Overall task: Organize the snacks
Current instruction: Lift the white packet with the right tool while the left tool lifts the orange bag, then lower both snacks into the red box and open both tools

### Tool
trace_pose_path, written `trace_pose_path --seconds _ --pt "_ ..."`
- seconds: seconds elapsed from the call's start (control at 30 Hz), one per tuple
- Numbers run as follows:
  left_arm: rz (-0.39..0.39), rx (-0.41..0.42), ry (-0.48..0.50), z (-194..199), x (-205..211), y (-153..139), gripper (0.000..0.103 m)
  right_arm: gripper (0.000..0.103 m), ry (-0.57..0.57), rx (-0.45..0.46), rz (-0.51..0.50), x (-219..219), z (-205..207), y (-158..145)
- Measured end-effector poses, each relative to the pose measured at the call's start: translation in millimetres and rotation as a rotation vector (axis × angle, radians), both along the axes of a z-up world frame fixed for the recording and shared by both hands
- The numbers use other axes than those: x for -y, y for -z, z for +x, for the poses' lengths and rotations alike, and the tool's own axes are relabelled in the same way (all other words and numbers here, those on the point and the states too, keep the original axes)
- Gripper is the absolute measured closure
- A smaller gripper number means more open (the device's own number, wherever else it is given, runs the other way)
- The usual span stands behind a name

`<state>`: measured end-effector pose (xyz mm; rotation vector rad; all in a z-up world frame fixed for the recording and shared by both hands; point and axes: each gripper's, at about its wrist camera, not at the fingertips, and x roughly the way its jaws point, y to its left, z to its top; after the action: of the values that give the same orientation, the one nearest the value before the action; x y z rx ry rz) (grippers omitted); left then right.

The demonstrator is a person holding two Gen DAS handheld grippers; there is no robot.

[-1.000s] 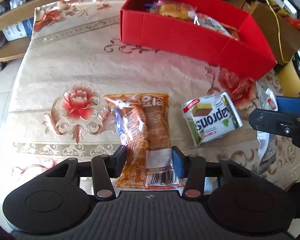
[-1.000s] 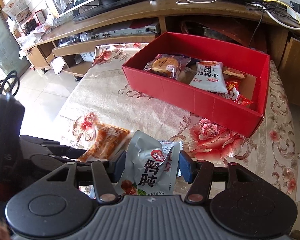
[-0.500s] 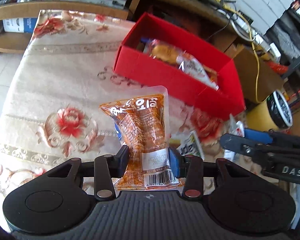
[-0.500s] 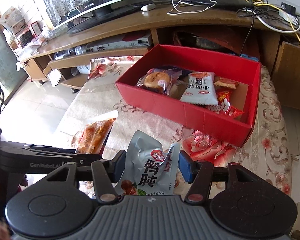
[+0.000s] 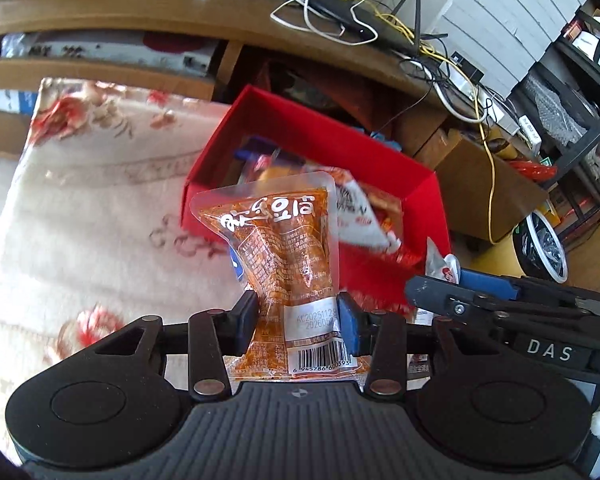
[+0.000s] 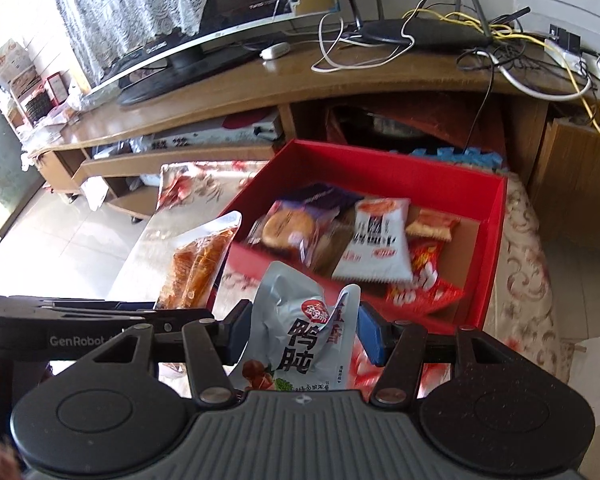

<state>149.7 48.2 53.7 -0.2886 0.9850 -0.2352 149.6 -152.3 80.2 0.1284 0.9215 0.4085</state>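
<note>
Floral-clothed desk (image 5: 80, 184) below, both sets of jaws clamp lifted snacks, orange packet (image 5: 284, 256) and grey pouch (image 6: 304, 328), bound for the red box (image 6: 496, 240) at twelve o'clock, release presumably next.

Wood TV stand (image 6: 236, 92) w/ monitor (image 6: 204, 12), lace curtain (image 6: 128, 8), tiled floor (image 6: 80, 240)

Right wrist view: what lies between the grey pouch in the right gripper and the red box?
Only floral tablecloth, in the right wrist view; grey pouch, right gripper, red box.

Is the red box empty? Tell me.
No, the red box already holds several snack packets, including a white packet.
</note>
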Motion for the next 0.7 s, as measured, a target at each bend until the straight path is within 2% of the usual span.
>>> trace_pose_path --seconds 0.33,0.7 --pt "0.017 0.019 0.019 58.8 17.6 -1.9 0.052 0.048 0.049 -0.002 -0.009 6.7 57.3 1.8" --pt "0.056 0.0 0.009 108.0 22.4 15.9 0.052 0.048 0.075 -0.025 -0.035 7.5 111.2 19.6"
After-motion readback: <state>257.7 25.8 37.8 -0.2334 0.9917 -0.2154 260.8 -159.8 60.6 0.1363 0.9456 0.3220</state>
